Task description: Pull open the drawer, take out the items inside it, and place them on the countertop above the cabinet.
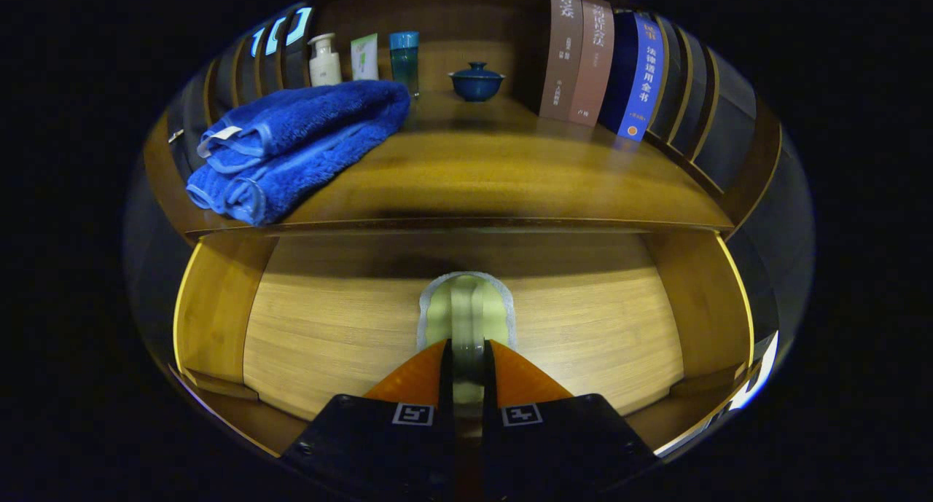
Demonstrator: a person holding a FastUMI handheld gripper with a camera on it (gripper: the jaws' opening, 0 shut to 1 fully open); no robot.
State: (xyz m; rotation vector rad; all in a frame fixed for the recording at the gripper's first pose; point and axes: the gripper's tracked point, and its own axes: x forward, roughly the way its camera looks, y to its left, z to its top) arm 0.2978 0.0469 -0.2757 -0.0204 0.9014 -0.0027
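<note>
We see the gripper (466,353) nearly closed, both fingers pinching a fold of the pale green cloth (466,309). The cloth lies in the open drawer (328,327), below the countertop (496,174).

Before me a warmly lit wooden cabinet (452,174) stands in a dark booth, books (598,65) upright at its back right.

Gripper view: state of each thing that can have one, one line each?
Drawer: pulled open.
Pale green cloth: in the drawer, pinched at its near end.
Gripper: fingers shut on the cloth.
Blue towel: folded, lying on the countertop.
Lidded blue cup: lid on.
Books: upright, leaning.
Pump bottle: upright.
</note>
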